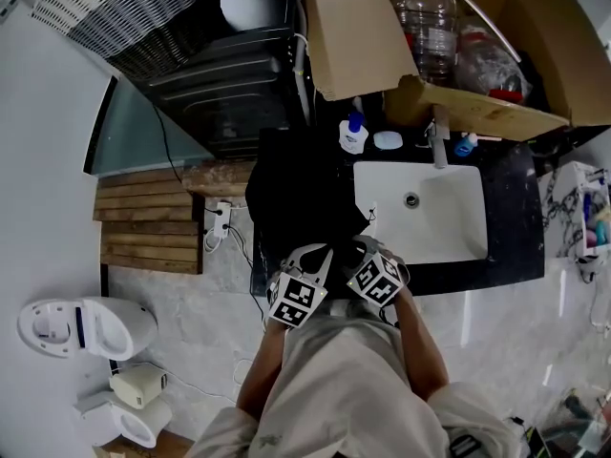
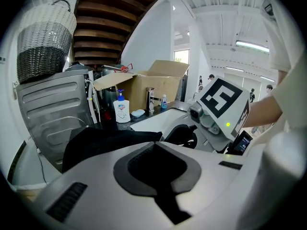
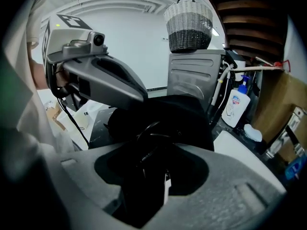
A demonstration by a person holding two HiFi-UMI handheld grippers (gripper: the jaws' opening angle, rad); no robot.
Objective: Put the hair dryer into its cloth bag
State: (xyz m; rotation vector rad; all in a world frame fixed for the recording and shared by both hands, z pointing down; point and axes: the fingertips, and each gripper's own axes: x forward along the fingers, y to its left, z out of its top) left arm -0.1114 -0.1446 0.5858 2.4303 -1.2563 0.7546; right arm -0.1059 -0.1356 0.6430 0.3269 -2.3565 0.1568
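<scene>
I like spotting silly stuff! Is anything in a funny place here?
Yes: a cardboard box with plastic bottles in it sits on the counter behind the sink, hanging over the tap. That's an odd spot for a box.

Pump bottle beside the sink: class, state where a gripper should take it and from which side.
Take the pump bottle across its white body, below the blue pump, probably level from the sink side: it stands upright, and the cardboard box stands behind it.

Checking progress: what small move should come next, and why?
Probably ease the right gripper forward, feeding its black corded load into the cloth bag: the load fills its jaws right at the bag, with the left gripper shut beside it.
</scene>
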